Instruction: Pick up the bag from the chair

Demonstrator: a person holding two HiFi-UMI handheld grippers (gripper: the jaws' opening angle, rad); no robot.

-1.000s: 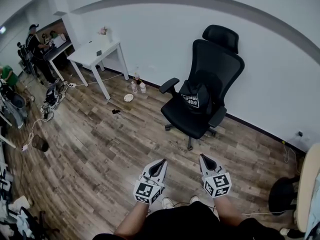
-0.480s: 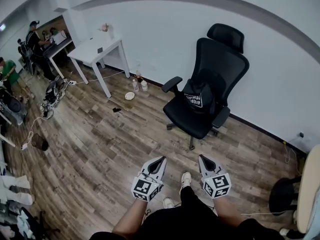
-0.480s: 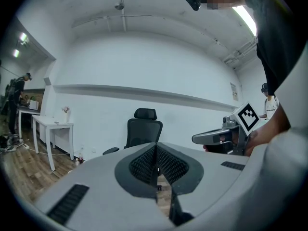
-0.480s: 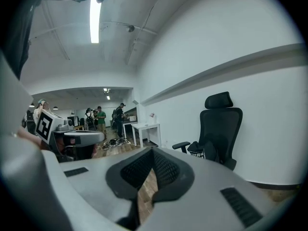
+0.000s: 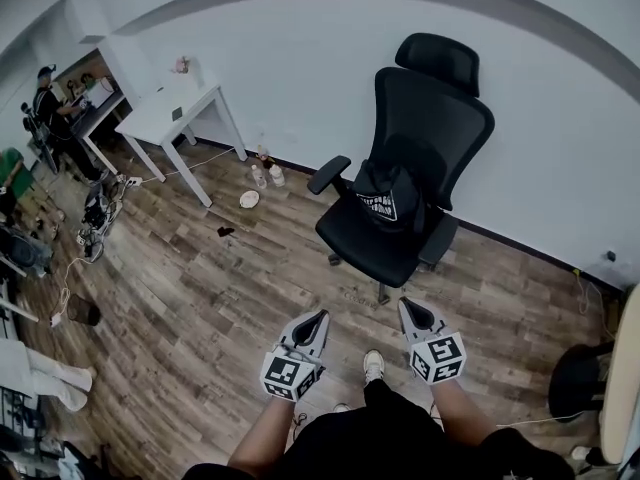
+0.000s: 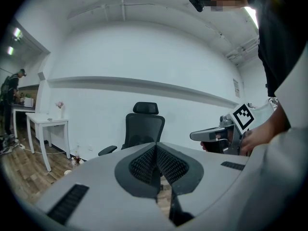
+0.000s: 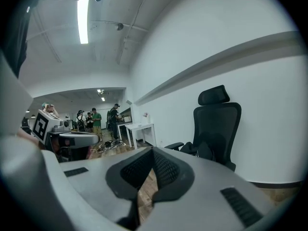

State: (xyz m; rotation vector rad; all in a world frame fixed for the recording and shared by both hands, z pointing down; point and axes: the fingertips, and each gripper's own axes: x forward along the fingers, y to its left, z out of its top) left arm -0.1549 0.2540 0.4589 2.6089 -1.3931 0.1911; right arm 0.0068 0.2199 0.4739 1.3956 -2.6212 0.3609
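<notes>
A black bag (image 5: 388,196) with white print sits on the seat of a black office chair (image 5: 420,118) against the white wall. The chair also shows in the left gripper view (image 6: 142,129) and the right gripper view (image 7: 219,124), where the bag (image 7: 202,150) is a dark lump on the seat. My left gripper (image 5: 318,318) and right gripper (image 5: 408,309) are both shut and empty, held side by side over the wooden floor, well short of the chair. The right gripper (image 6: 199,136) appears in the left gripper view.
A white table (image 5: 172,114) stands at the back left, with bottles (image 5: 262,174) and a small dish (image 5: 249,199) on the floor beside it. Cables (image 5: 95,218) lie at the left. People (image 5: 45,103) stand by a desk at far left. A dark round object (image 5: 582,380) sits at right.
Both grippers and the person have stepped forward toward the chair, which now looks closer and larger. Both grippers stay shut.
</notes>
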